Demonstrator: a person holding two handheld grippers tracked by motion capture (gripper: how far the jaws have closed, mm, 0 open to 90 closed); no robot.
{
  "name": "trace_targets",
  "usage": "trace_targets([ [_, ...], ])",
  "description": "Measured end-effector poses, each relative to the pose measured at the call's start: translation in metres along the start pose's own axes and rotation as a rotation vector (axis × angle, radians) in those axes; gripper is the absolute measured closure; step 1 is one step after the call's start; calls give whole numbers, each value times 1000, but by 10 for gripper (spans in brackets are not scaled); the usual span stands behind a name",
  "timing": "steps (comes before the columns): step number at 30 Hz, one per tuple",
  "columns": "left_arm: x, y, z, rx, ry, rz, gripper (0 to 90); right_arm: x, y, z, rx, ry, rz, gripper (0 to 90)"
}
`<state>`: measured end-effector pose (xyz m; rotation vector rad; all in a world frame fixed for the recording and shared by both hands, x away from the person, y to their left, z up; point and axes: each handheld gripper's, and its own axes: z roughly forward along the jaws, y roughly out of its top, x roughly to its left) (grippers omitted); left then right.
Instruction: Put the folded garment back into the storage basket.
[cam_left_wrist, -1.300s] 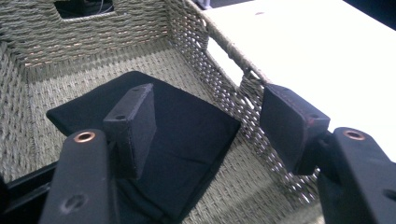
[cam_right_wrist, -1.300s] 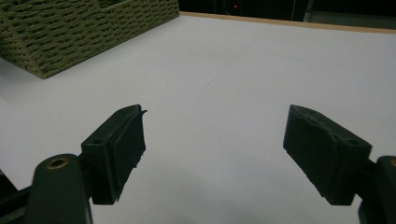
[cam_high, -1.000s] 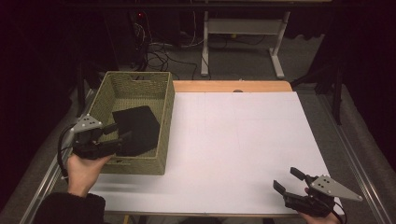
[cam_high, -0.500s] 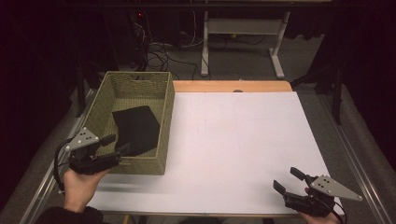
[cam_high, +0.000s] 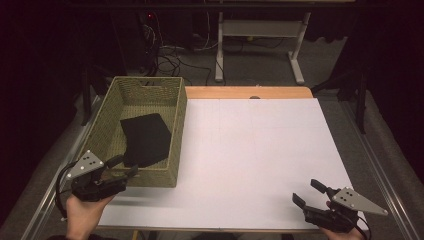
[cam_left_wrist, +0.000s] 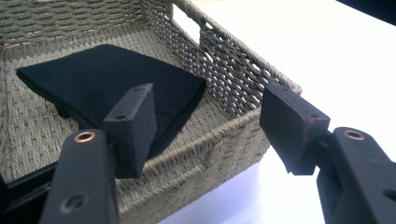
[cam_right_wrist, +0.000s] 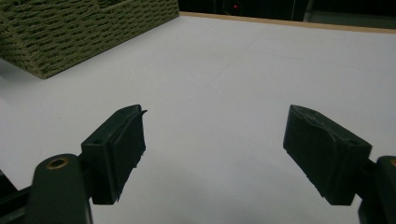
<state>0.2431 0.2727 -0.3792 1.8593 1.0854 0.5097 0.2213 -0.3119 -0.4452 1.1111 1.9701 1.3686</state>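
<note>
Two grippers are in your hands, and both have their jaws apart with nothing between them. Your left gripper (cam_high: 125, 166) is at the near left corner of the worktop (cam_high: 260, 150), just at the near end of the basket (cam_high: 177, 120). In the high view its jaws point toward the basket's near wall and hang at about the height of the rim; whether they touch the weave there, I cannot tell. In the left gripper view the jaws are spread widely: one pad stands in front of the black cloth (cam_left_wrist: 107, 79), the other is beyond the basket's corner (cam_left_wrist: 233, 126), over the white worktop. The pads press on nothing, and the wall of the basket is seen in the gap between them, lower and behind.

The black cloth (cam_high: 145, 137) lies flat on the floor of the basket, folded, with one corner toward the near wall. It is not in any gripper. The basket itself stands on the left side of the worktop, its long side running away from you.

Your right gripper (cam_high: 306, 192) is at the near right corner, low over the worktop and well apart from the basket. In the right gripper view its jaws are also spread widely, and only bare white surface lies between the pads; the basket (cam_right_wrist: 84, 28) is far off at the upper left.
</note>
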Motion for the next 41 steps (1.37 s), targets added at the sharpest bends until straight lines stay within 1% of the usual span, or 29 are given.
trace_targets([
  [8,0,-14,0,-8,3,-13,340,0,0,0,0,0,-1,212],
  [14,-1,-26,1,-13,5,-13,340,0,0,0,0,1,-2,212],
  [17,-3,-33,3,-18,39,-15,341,0,0,0,0,1,-2,212],
  [22,-5,-44,6,-19,42,-13,341,0,0,0,1,2,-3,212],
  [23,-5,-47,6,-20,41,-17,341,0,0,0,1,1,-3,212],
  [27,-3,-57,9,-7,41,-33,340,0,0,0,0,2,-3,212],
  [29,-3,-62,11,8,44,-36,340,0,0,0,1,2,-4,212],
  [33,-2,-72,16,22,48,-42,340,0,0,0,0,2,-3,212],
  [36,-3,-73,19,36,59,-33,340,1,0,-1,-1,2,-3,212],
  [41,-4,-73,23,46,52,-33,340,0,0,-1,-3,2,-6,212],
])
